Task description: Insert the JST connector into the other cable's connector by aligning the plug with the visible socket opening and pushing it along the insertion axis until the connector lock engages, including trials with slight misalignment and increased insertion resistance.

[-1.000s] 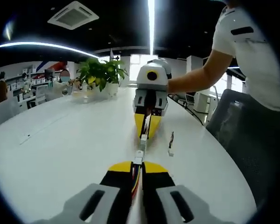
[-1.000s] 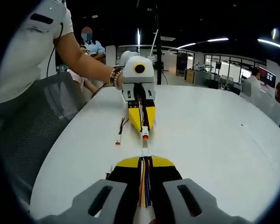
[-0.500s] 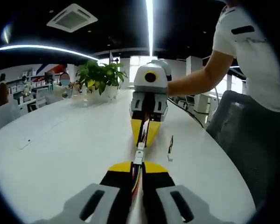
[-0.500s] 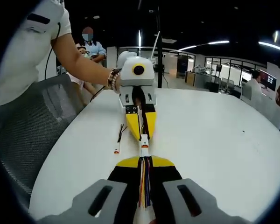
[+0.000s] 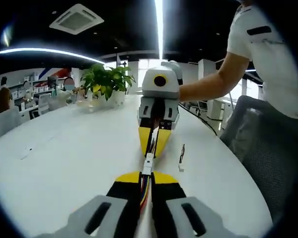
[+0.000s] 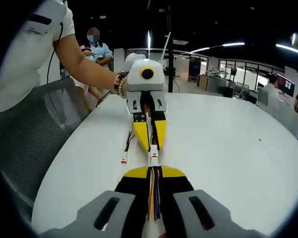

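Note:
My left gripper (image 5: 146, 174) is shut on a cable of coloured wires ending in a small white connector (image 5: 147, 167). Facing it, my right gripper (image 5: 152, 150) is shut on the other cable, whose white connector (image 5: 149, 158) meets the first end to end. In the right gripper view, my right gripper (image 6: 153, 171) grips red, yellow and blue wires with the white connector (image 6: 153, 161) at its tips. That connector touches the orange-marked connector (image 6: 152, 152) held by the left gripper (image 6: 150, 146). Both hover just above the white table (image 5: 64, 148). Whether the lock has caught is too small to tell.
A spare short cable (image 5: 181, 155) lies on the table beside the grippers, also seen as the spare cable (image 6: 126, 146). A potted plant (image 5: 107, 79) stands at the far end. A grey mesh chair (image 5: 258, 144) and the person's body border the table's edge.
The two grippers have closed in on each other along one line. The gap between the two connectors is gone and they now touch.

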`<state>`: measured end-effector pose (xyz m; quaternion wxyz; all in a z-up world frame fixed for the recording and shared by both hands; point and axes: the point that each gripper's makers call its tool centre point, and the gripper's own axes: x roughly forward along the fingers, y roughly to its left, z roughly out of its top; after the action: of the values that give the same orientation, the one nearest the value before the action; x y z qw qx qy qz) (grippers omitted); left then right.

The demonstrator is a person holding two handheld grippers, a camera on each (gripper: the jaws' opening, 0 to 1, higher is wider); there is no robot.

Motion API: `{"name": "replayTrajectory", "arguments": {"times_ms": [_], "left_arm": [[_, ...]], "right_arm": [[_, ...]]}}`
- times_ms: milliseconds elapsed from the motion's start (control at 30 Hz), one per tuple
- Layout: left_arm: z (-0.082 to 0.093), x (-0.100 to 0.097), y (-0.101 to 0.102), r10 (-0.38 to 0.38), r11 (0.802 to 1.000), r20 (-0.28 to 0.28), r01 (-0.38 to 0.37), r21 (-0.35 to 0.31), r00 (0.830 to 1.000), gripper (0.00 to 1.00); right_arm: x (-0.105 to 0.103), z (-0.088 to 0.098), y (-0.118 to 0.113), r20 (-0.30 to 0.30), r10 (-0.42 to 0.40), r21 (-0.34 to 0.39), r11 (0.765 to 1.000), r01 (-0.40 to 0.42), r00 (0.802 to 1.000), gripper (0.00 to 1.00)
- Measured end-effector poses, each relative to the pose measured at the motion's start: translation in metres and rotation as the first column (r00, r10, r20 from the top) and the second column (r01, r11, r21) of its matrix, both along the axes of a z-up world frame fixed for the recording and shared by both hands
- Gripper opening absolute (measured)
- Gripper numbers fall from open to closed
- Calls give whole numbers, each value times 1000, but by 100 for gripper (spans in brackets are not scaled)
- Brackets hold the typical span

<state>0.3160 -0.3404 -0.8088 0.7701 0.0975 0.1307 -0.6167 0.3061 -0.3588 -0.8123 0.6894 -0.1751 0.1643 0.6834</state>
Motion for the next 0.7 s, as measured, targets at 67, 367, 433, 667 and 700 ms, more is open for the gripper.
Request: {"name": "replayTrajectory", "arguments": {"times_ms": [67, 367, 433, 667, 700], "left_arm": [[0, 0, 0, -2, 1000, 0, 2, 2, 1000, 1], [2, 0, 2, -3, 1000, -6, 3, -8, 1000, 1], [2, 0, 3, -2, 1000, -8, 2, -11, 1000, 1], [8, -3, 3, -23, 999, -10, 23, -40, 1000, 1], [9, -3, 4, -25, 999, -11, 24, -45, 1000, 1]], "right_arm": [[0, -1, 0, -2, 3, -3, 1000, -3, 1000, 3], [1, 0, 1, -8, 5, 5, 1000, -5, 1000, 3], [0, 4, 1, -21, 2, 24, 1000, -2, 1000, 3], [-1, 8, 1, -33, 18, 40, 999, -17, 999, 2], [-1, 9, 1, -39, 18, 49, 999, -16, 999, 2]]}}
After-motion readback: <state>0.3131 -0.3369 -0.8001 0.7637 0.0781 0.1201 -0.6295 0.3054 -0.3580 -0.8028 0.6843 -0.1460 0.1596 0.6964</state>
